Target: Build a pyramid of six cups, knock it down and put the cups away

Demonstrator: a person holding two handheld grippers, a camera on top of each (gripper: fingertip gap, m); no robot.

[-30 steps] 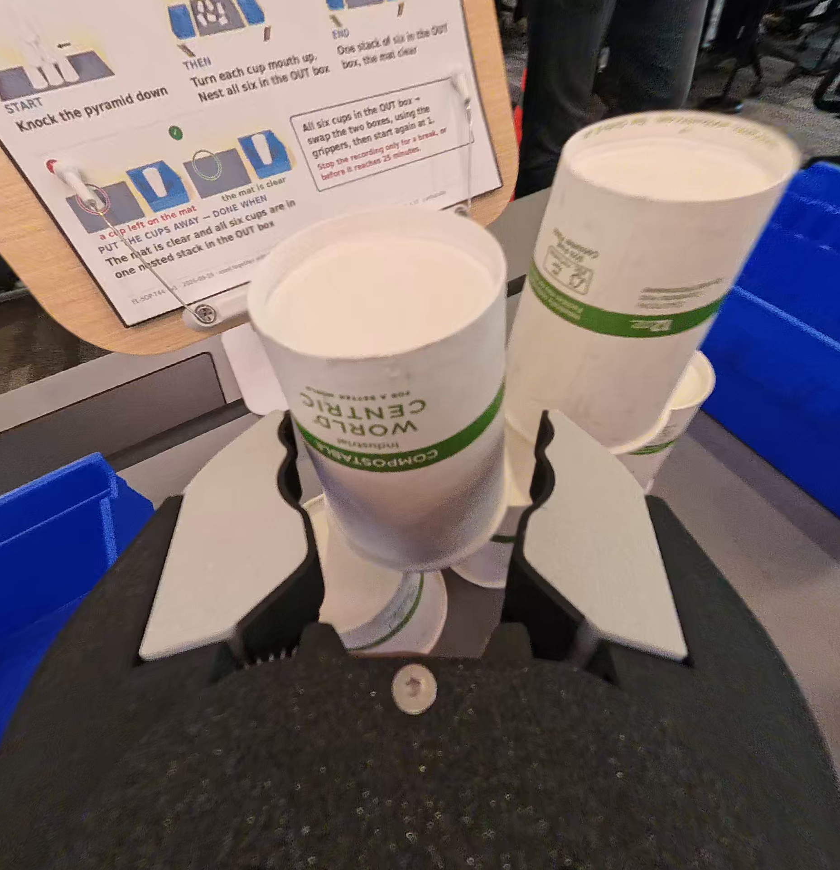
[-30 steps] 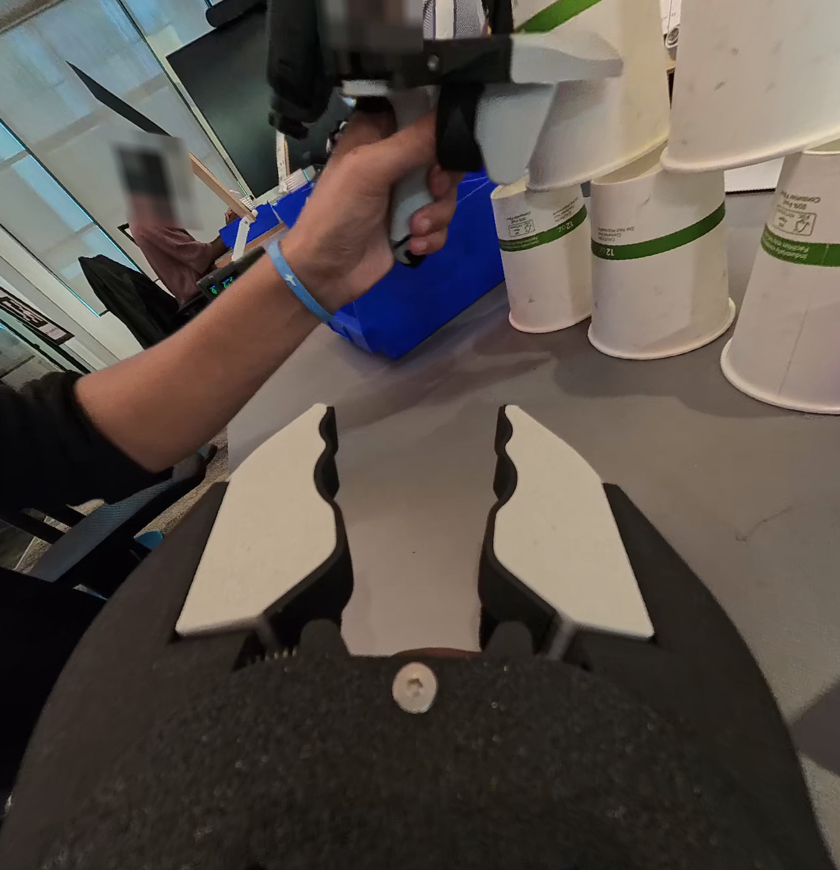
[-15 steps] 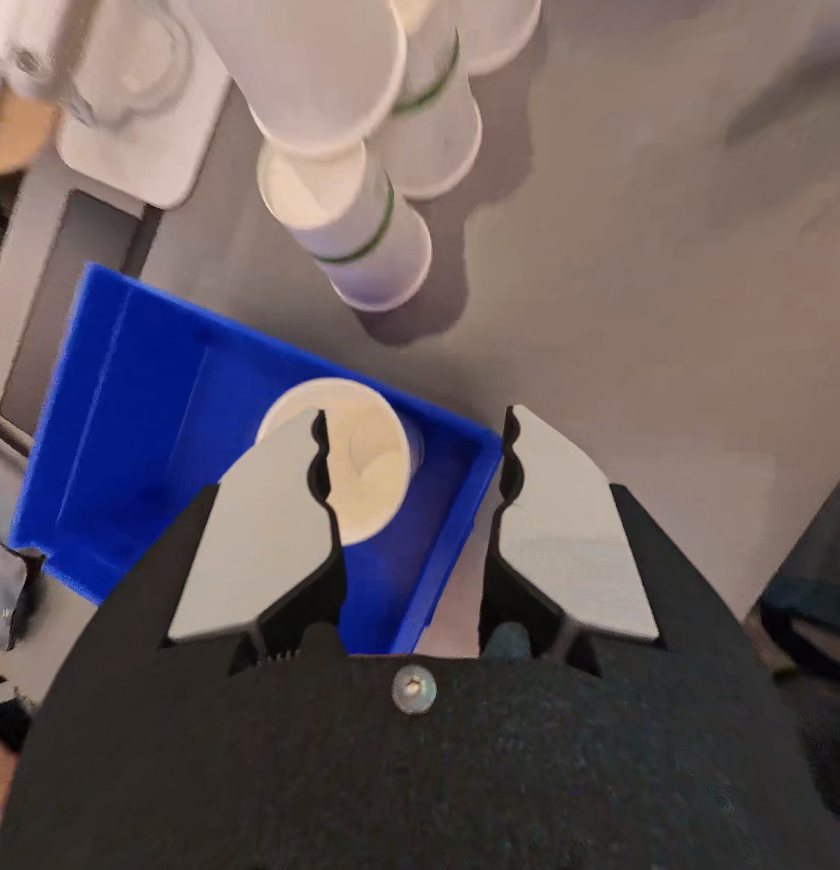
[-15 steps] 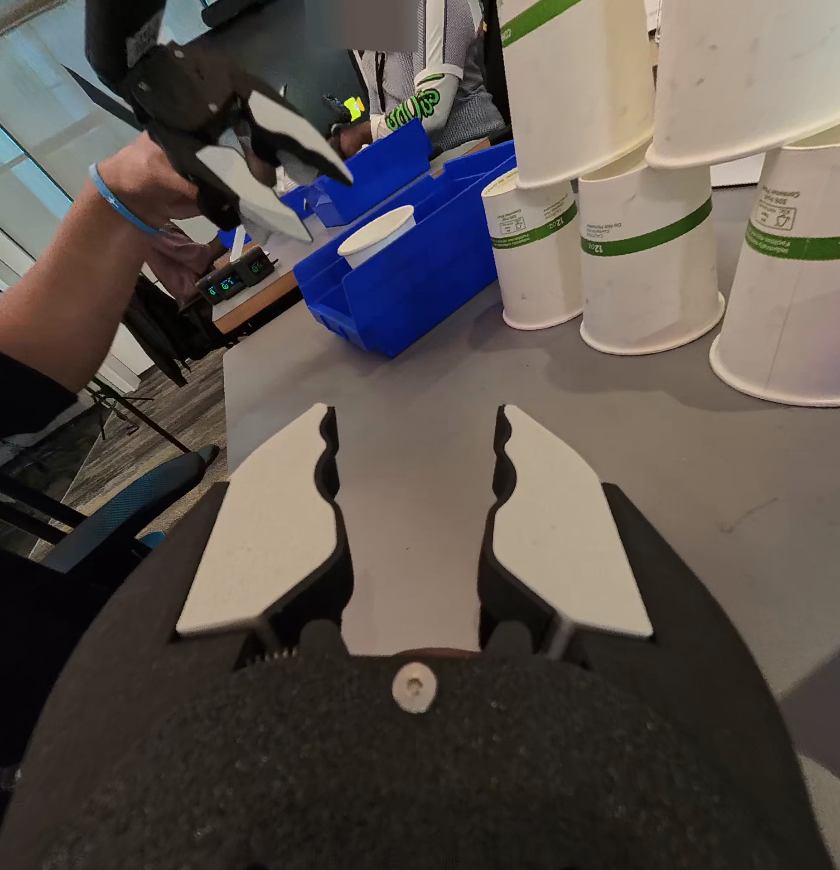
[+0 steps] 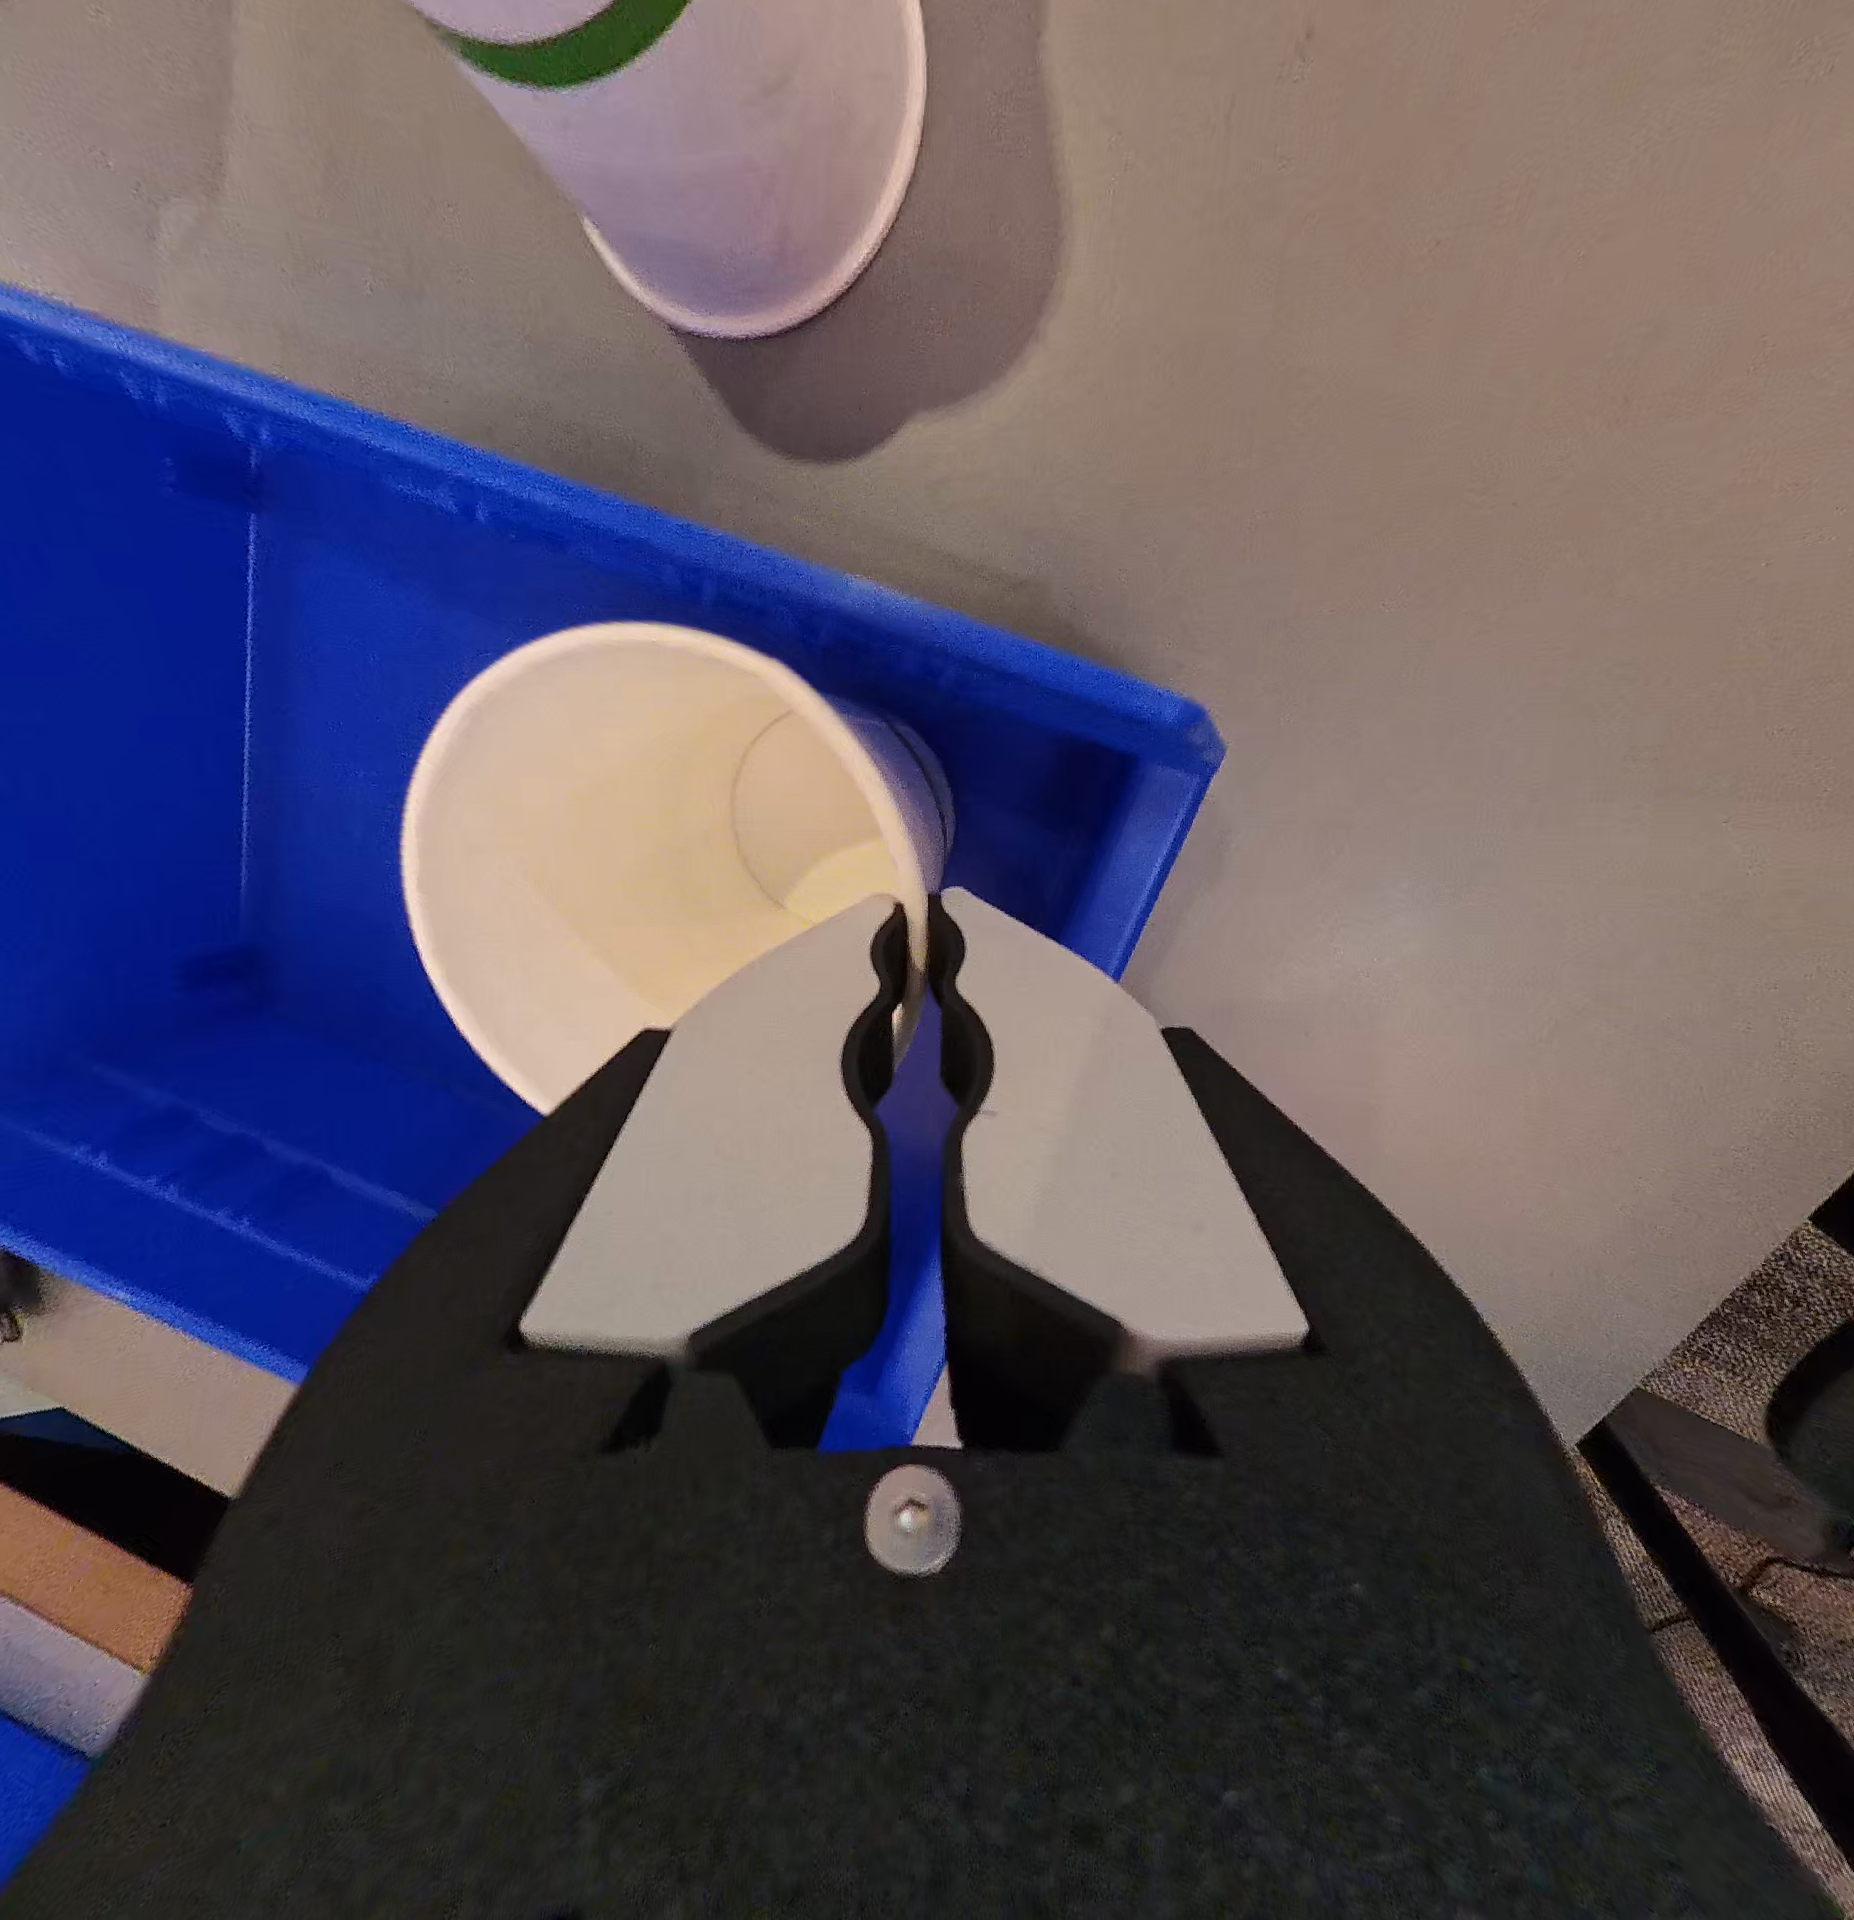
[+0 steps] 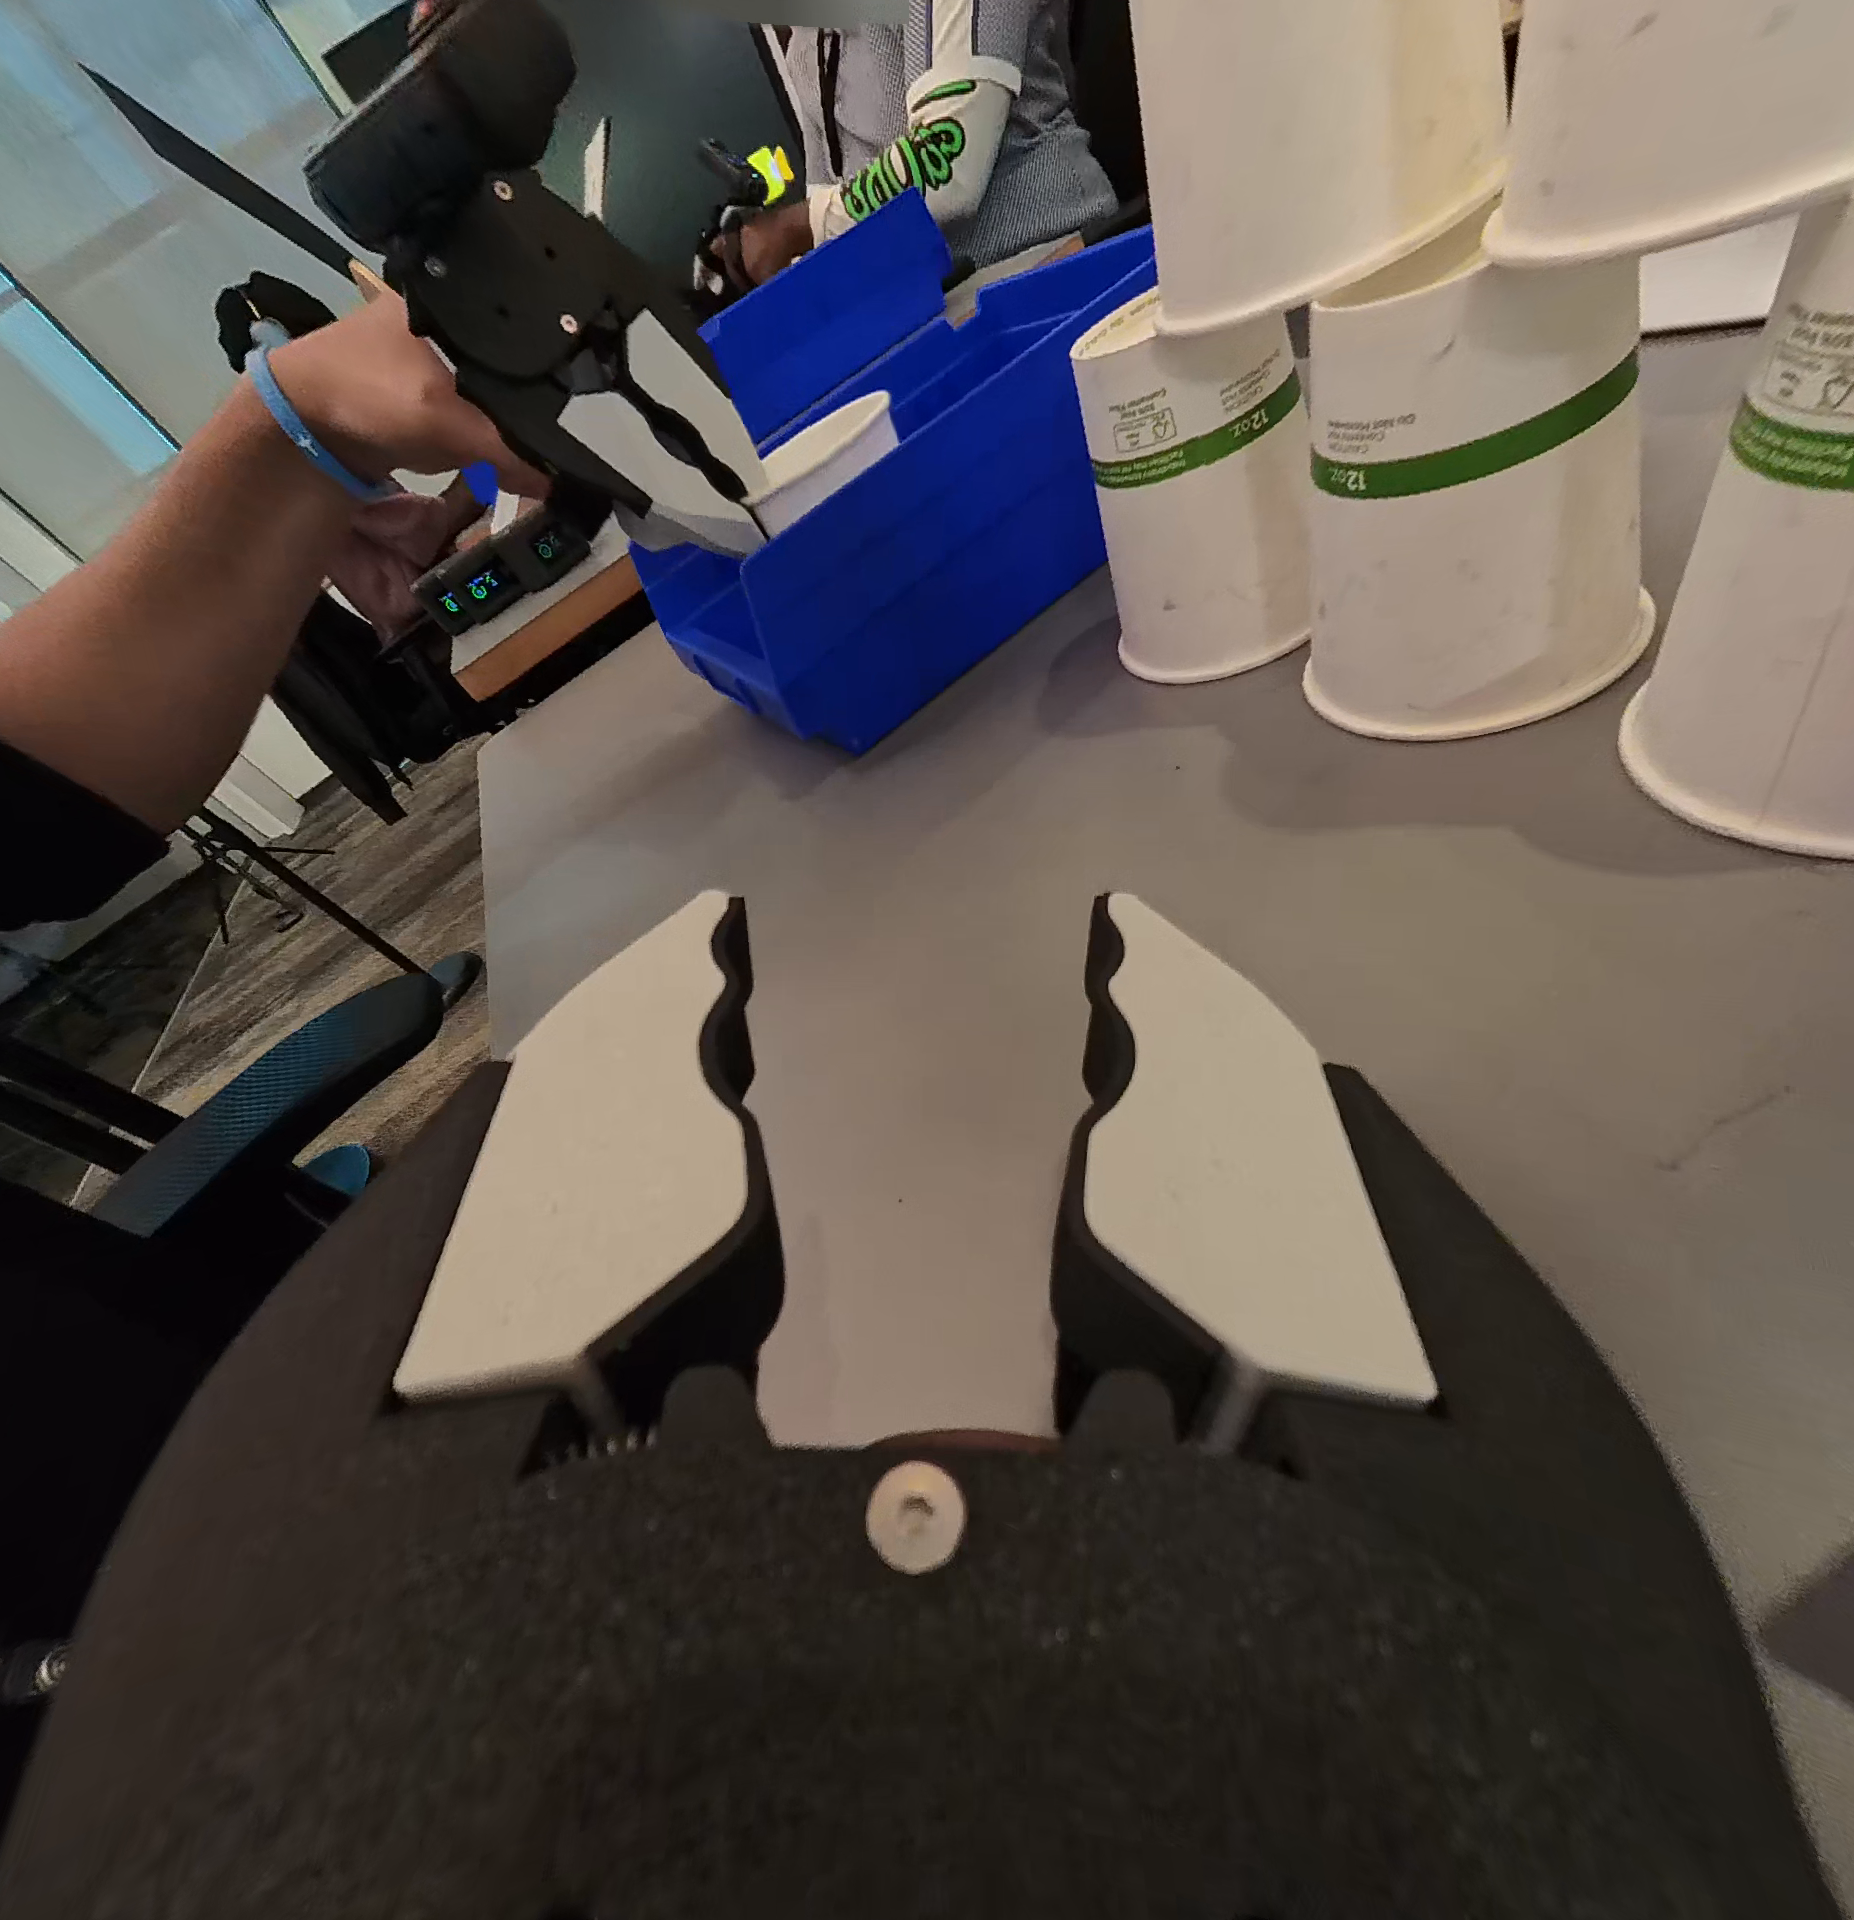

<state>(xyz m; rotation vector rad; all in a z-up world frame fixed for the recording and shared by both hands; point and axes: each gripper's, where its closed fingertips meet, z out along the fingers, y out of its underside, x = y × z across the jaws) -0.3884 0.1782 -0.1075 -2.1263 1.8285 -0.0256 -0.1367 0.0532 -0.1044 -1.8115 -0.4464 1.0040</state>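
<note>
The sixth white paper cup (image 5: 632,831), mouth-up in the blue plastic bin (image 5: 175,727) just ahead of the left tool (image 5: 918,920), is now pinched by its rim where half a second ago that tool hung open above it, so the pyramid's top piece looks ready to lift, while the right tool (image 6: 918,925) idles open and empty over the grey worktop (image 6: 1006,810).

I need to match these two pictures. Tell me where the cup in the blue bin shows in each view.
Left wrist view: cup at centre, mouth up, rim pinched by the left gripper.
Right wrist view: upper left of centre.
Shared landmark: the blue bin.
</note>
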